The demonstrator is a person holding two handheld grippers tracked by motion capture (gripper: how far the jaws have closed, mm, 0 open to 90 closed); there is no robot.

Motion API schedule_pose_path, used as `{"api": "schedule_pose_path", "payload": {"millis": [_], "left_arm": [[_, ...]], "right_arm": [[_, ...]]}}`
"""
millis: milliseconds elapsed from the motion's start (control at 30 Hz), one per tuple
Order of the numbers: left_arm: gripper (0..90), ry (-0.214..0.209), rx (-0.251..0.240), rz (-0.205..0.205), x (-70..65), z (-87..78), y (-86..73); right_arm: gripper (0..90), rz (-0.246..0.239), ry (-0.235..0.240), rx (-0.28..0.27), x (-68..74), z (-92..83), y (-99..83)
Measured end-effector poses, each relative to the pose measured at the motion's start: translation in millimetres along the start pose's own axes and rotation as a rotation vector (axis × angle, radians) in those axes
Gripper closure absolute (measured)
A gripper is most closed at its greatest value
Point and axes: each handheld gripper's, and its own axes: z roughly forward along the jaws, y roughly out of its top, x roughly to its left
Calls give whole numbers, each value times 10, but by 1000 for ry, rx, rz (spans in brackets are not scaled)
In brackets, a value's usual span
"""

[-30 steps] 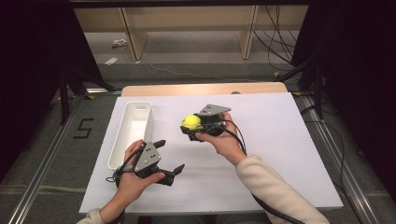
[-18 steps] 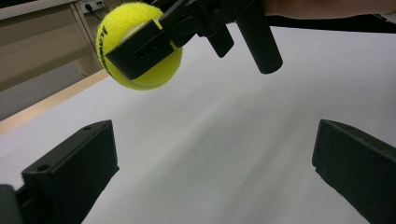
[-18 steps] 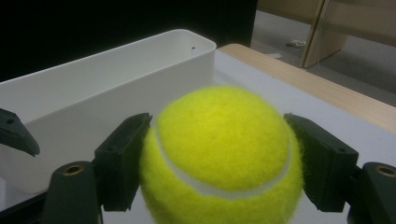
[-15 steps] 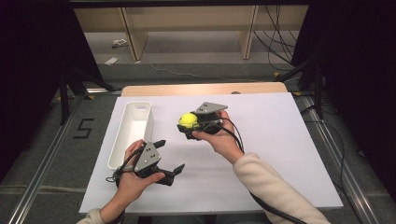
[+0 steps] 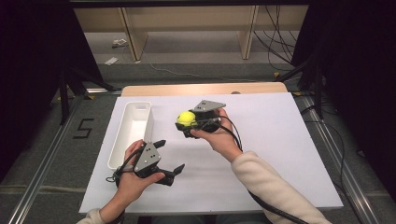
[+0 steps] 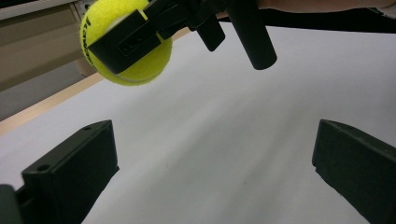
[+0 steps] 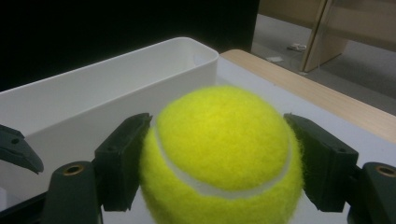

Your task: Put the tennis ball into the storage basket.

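A yellow tennis ball (image 5: 186, 117) hangs above the white sheet, with my right gripper (image 5: 187, 123) shut on it. In the right gripper view the ball (image 7: 224, 149) sits between both black pads, close to a long white bin (image 7: 116, 88). The bin (image 5: 122, 135) lies on the left of the sheet and looks empty. My left gripper (image 5: 171, 154) is held open near the front left, with its jaws wide apart and nothing between them. In the left gripper view the gripped ball (image 6: 126, 42) is up and to the left of my open left gripper (image 6: 215, 172).
A white sheet (image 5: 280, 154) covers the table, and a wooden edge (image 5: 205, 88) shows at the far side. Cables trail from both grippers. Wooden furniture legs and more cables stand on the floor beyond the table.
My right gripper has carried the ball slightly left and away, toward the white bin. My left gripper has stayed in place and open.
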Motion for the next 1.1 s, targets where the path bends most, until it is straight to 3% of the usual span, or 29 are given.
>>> {"api": "schedule_pose_path", "payload": {"millis": [767, 1100], "left_arm": [[0, 26, -8, 31, 23, 0, 7], [0, 22, -5, 17, 16, 0, 2]], "right_arm": [[267, -7, 4, -3, 30, 34, 73], [268, -15, 6, -3, 35, 69, 108]]}}
